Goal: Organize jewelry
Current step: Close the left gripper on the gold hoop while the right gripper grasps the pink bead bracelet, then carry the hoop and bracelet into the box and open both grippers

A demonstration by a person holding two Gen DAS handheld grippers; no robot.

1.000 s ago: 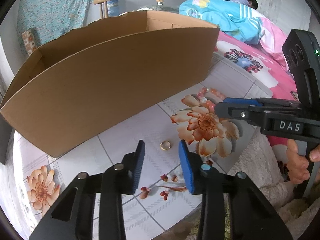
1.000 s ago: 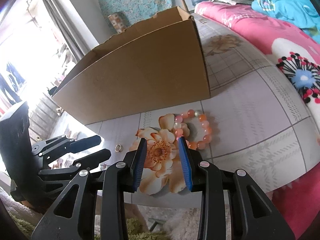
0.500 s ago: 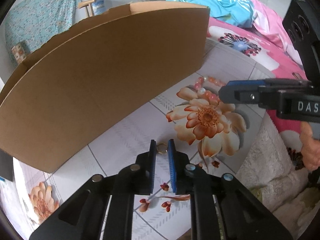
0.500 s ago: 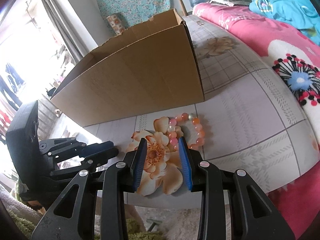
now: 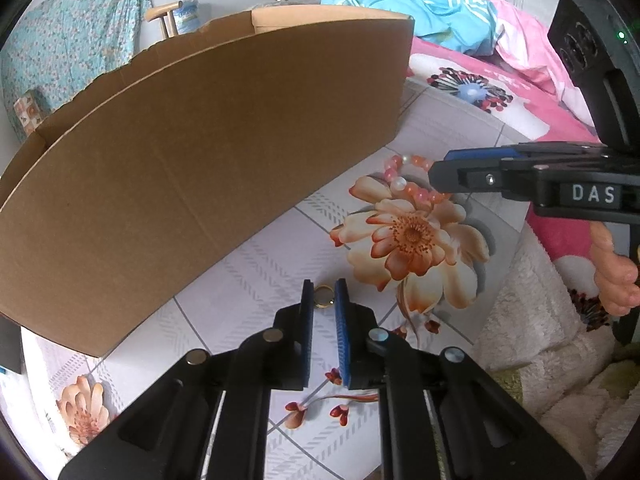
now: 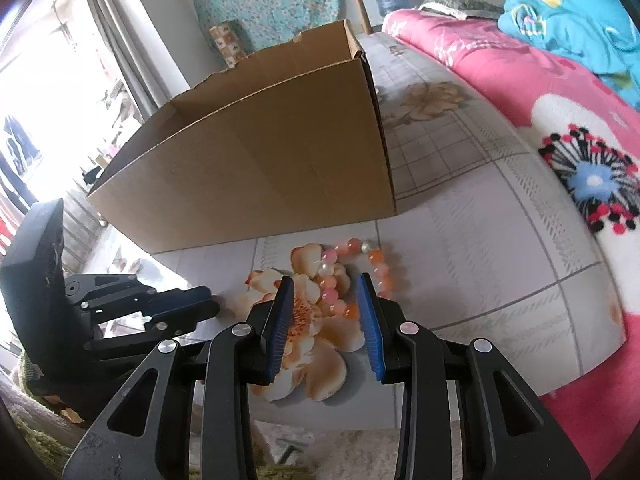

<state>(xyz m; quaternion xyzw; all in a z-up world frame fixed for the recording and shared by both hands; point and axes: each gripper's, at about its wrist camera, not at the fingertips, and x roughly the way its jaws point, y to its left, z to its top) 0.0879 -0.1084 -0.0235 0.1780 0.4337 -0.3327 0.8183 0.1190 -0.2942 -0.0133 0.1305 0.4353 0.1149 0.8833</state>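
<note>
A small gold ring (image 5: 322,299) lies on the flower-print tablecloth (image 5: 260,264), and my left gripper (image 5: 323,292) is shut on it, a blue pad touching each side. The left gripper (image 6: 208,300) also shows low on the left in the right wrist view. A pink and orange bead bracelet (image 6: 348,276) with pearl beads lies just ahead of my right gripper (image 6: 325,292). That gripper stands open, its fingertips straddling the bracelet's near strand without pressing it. In the left wrist view the bracelet (image 5: 404,186) lies partly under the right gripper (image 5: 440,168).
A large open cardboard box (image 5: 200,152) stands on the table behind both pieces and walls off the far side. A bed with a pink flowered blanket (image 6: 520,80) borders the table on the right. A person's hand (image 5: 612,276) holds the right gripper's handle above fluffy white fabric (image 5: 520,320).
My left gripper has moved forward to the ring and its jaws have closed from wide apart onto it. The right gripper has hardly moved and its jaws keep the same gap.
</note>
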